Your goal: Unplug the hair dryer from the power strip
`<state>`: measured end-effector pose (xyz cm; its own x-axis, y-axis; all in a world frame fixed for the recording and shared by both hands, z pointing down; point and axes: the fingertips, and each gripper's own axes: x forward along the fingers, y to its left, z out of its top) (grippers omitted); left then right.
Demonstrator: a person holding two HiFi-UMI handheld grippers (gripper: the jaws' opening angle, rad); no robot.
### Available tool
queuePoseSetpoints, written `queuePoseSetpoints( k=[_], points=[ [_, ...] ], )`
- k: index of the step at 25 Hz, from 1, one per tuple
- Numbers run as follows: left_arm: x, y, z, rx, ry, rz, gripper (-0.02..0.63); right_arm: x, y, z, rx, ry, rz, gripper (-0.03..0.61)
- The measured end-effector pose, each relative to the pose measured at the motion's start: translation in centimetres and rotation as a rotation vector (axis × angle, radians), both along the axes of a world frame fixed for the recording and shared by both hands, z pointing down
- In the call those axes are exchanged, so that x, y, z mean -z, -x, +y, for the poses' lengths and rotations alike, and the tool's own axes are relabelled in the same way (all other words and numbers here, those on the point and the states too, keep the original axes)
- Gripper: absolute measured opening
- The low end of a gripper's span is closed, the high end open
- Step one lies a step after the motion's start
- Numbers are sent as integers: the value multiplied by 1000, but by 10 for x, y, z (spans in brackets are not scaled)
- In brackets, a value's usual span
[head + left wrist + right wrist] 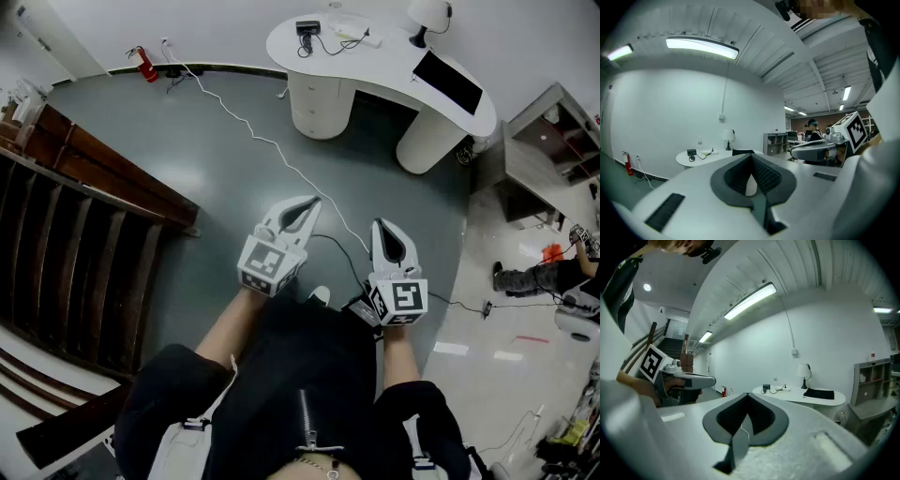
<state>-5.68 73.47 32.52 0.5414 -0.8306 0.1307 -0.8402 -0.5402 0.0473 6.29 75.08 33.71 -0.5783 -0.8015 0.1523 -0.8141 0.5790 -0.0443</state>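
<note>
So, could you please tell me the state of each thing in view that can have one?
Left gripper: shut, empty.
Right gripper: shut, empty.
Ceiling light: on.
Table lamp: upright, looks unlit.
Black device: on the white desk, cord running to the power strip.
Fire extinguisher: standing upright.

A white curved desk (384, 61) stands on two round pedestals on the grey floor (216, 159), close to the white wall. At its right end a white table lamp (427, 13) stands upright. Just beside the lamp lies a flat black thing (448, 82), perhaps a closed laptop or a mat. A red fire extinguisher (143, 64) stands by the wall, well apart from the desk. Dark wooden stairs (84, 234) fill the left side. A grey shelf unit (548, 159) stands at the right, with a person (544, 277) low on the pale floor near it. Overhead, a long ceiling light (702, 47) glows.
</note>
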Motion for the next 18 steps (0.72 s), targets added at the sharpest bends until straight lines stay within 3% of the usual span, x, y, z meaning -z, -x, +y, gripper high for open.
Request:
queuePoseSetpoints(
  k=[6,18],
  points=[
    [-22,10,-1,15,46,-9,11,-14,-15,2,-18,15,-17,5],
    [-22,18,-2,18,45,-19,11,-15,-23,0,-32,40,-46,5]
  ],
)
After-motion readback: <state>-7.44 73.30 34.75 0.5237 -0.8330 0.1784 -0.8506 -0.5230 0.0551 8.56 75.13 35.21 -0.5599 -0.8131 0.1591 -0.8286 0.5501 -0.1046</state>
